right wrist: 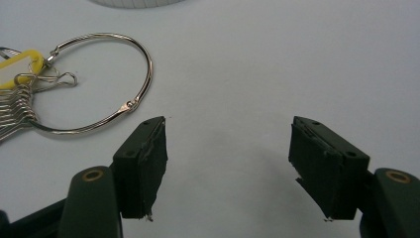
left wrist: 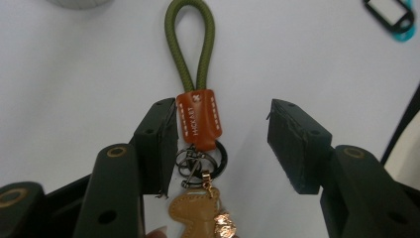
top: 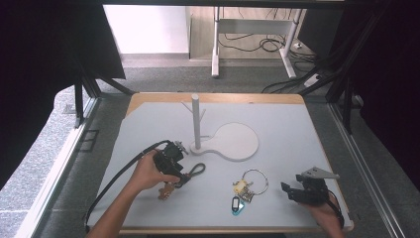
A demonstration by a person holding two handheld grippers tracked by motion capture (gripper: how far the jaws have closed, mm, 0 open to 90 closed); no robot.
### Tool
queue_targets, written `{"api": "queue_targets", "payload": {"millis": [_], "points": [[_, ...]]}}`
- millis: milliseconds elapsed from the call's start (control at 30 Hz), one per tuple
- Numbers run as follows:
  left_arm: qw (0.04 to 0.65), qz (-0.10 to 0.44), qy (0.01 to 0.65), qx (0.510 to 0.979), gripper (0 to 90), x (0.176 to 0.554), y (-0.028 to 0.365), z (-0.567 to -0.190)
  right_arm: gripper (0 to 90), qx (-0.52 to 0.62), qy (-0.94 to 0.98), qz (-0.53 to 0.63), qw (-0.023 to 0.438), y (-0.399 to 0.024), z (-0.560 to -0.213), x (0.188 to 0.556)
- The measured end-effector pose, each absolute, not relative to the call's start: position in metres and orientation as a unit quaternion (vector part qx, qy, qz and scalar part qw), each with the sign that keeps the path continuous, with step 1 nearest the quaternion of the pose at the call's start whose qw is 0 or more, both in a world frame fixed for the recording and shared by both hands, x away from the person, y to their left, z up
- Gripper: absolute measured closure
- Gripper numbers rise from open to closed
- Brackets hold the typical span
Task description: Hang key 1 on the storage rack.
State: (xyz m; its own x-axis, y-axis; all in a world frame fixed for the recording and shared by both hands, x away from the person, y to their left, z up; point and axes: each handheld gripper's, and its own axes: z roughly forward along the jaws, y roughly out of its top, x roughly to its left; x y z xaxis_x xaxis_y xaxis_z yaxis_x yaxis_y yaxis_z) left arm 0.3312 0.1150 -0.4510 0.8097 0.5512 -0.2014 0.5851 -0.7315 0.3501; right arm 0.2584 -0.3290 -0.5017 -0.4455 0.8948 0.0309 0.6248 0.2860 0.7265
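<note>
A keychain lies on the white table: an olive-green cord loop (left wrist: 190, 44), an orange leather tab (left wrist: 199, 116), dark rings and a tan leather charm (left wrist: 190, 210). My left gripper (left wrist: 222, 144) straddles the tab; the tab lies right beside the left jaw, and the right jaw stands well clear of it. From the high view the left gripper (top: 181, 177) points at the cord loop (top: 198, 169). My right gripper (right wrist: 228, 163) is open over bare table, just right of a large metal key ring (right wrist: 99, 84) with a yellow tag (right wrist: 15, 67).
A white peg stand (top: 196, 121) rises from a rounded white base (top: 237, 141) at the table's middle. A blue-rimmed key tag (top: 236, 206) lies below the key ring (top: 255, 179). The right gripper (top: 289, 192) rests near the table's front right corner.
</note>
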Motion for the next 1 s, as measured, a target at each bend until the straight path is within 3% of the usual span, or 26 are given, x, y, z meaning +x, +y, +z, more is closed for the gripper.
{"api": "queue_targets", "payload": {"millis": [1000], "points": [[0.139, -0.050, 0.298, 0.943, 49.3, 0.348, 0.103, -0.479, 31.3, 0.482, 0.789, 0.332, 0.188, -0.323, -0.506, 0.259]]}}
